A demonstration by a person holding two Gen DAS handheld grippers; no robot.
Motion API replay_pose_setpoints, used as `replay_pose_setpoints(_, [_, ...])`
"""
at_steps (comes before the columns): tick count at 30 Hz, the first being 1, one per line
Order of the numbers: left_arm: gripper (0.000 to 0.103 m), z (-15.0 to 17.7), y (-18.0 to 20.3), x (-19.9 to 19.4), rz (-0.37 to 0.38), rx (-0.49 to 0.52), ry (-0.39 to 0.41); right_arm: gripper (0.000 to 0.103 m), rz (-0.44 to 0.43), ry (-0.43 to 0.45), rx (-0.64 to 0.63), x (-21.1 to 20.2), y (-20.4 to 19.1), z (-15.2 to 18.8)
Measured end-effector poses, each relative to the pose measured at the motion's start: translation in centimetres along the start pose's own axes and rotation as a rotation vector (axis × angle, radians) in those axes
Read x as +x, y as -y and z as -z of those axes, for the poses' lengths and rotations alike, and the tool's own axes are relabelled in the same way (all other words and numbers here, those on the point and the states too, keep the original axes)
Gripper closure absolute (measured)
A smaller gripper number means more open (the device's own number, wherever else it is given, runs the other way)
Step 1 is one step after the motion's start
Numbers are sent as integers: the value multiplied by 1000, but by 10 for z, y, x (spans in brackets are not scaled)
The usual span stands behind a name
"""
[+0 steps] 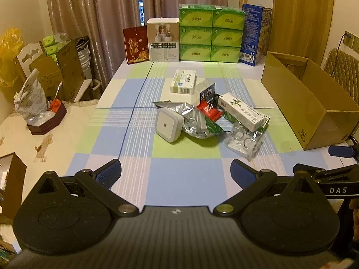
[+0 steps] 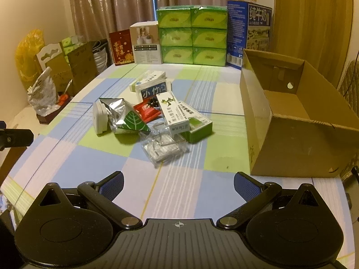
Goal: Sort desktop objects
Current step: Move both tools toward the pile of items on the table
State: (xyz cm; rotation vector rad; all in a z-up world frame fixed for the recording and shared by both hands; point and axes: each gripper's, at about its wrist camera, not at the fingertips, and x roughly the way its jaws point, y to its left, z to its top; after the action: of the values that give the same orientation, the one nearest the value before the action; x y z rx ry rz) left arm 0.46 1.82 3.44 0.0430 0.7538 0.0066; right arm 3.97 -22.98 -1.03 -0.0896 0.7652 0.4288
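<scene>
A heap of small items lies mid-table: a white square night light (image 1: 167, 124) (image 2: 99, 118), a silver foil pouch (image 1: 197, 121) (image 2: 122, 117), a red packet (image 1: 209, 111) (image 2: 148, 111), a long white-green box (image 1: 243, 111) (image 2: 177, 114), a clear plastic pack (image 1: 243, 142) (image 2: 162, 149) and a white medicine box (image 1: 182, 81) (image 2: 147, 79). My left gripper (image 1: 176, 174) hovers open over the near cloth, short of the heap. My right gripper (image 2: 178, 185) is open too, nothing between its fingers. An open cardboard box (image 1: 309, 96) (image 2: 291, 116) stands right of the heap.
Along the table's far edge stand stacked green tissue boxes (image 1: 211, 33) (image 2: 191, 35), a blue carton (image 1: 253, 33) (image 2: 249, 29), a white box (image 1: 163, 40) and a red card (image 1: 136, 44). A side table on the left holds a foil bag (image 1: 31, 98).
</scene>
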Motion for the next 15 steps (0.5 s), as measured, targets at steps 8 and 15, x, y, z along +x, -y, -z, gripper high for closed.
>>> replay_pose_setpoints(8, [1, -9, -6, 12, 8, 28, -15, 2, -28, -13, -27, 19, -1, -6])
replay_pose_setpoints(15, [1, -10, -18, 45, 12, 36, -26, 2, -49, -30, -64, 51, 2, -10])
